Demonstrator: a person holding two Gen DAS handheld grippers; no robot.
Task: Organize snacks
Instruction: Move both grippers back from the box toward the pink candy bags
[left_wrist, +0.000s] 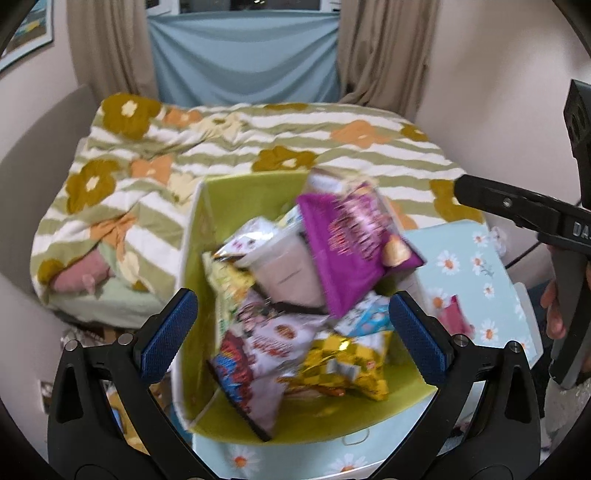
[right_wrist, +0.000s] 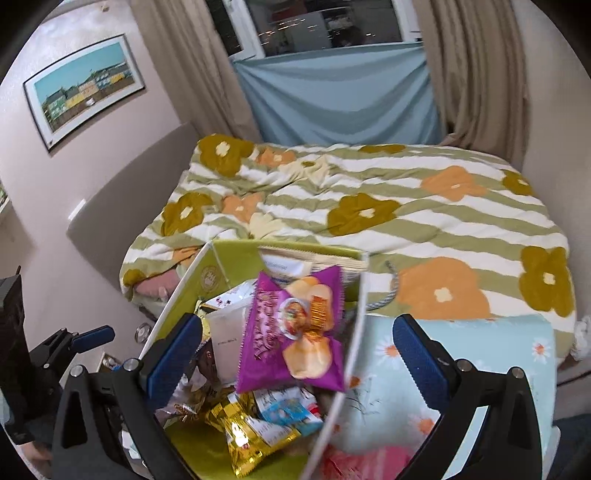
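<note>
Right claw (right_wrist: 297, 363) wide open, empty; left claw (left_wrist: 293, 328) open too, both over the green box (left_wrist: 207, 236).
Purple chip bag (right_wrist: 295, 332) perched tilted atop heaped snacks; risk: it slides over the rim onto the daisy-print cloth (right_wrist: 476, 354).

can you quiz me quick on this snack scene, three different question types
1. True or false: the purple bag lies on top of the other snacks in the green bin.
2. Which gripper has its jaws open: A left, B right, C both?
3. What pattern is on the light blue surface beside the bin?

Key: 1 true; 2 C; 3 daisies
</note>
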